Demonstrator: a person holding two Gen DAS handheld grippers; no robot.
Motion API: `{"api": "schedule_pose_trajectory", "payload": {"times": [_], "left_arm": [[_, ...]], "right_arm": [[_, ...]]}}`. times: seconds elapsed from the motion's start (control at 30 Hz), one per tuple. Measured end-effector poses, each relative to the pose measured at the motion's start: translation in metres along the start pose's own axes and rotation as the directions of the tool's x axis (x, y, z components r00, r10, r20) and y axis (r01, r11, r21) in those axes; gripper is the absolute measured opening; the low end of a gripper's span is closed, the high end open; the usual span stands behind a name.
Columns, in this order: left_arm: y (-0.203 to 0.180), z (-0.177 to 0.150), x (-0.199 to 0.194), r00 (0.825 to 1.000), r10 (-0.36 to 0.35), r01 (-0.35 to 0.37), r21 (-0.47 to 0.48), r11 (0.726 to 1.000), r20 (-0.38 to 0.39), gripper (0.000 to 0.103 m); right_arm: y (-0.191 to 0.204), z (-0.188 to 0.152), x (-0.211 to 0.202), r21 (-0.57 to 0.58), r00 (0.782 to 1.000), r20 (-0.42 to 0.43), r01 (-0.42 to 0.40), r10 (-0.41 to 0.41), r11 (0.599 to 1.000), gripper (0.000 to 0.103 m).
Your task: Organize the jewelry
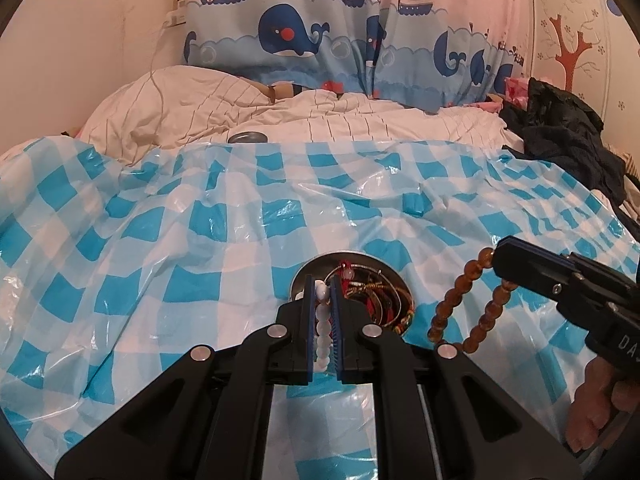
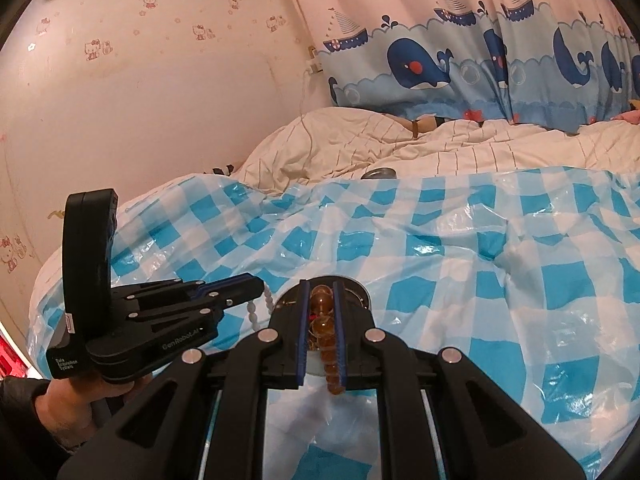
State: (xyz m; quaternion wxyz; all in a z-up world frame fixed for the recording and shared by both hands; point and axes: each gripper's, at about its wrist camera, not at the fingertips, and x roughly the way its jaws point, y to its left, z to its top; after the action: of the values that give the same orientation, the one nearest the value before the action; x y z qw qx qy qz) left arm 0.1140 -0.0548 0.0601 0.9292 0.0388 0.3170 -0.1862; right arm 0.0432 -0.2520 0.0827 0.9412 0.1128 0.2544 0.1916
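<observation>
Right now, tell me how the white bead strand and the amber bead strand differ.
The white bead strand has opaque, milky beads; the amber bead strand has translucent brown ones. The white one is pinched in the left gripper, the amber one in the right gripper. The amber beads look larger. Both hang near the metal bowl of jewelry.

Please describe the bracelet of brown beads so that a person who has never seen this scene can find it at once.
On the blue-checked plastic sheet covering the bed sits a round metal bowl of tangled jewelry. Just right of it, the brown bead bracelet hangs as a loop from the right gripper; the left gripper holds white beads instead.
</observation>
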Motion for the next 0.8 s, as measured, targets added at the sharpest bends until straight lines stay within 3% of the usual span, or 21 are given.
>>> {"api": "schedule_pose_trajectory", "payload": {"times": [0.6,0.8], "left_arm": [[-0.003,0.019,0.017,1.0,-0.008,0.009,-0.03,1.0,0.022,0.007],[-0.005,0.021,0.023,0.999,-0.039,0.04,-0.045,0.998,0.033,0.007]], "right_arm": [[-0.011,0.02,0.032,0.022,0.999,-0.003,-0.035,0.035,0.999,0.012],[-0.005,0.024,0.042,0.018,0.998,-0.005,-0.057,0.057,0.998,0.012]]}}
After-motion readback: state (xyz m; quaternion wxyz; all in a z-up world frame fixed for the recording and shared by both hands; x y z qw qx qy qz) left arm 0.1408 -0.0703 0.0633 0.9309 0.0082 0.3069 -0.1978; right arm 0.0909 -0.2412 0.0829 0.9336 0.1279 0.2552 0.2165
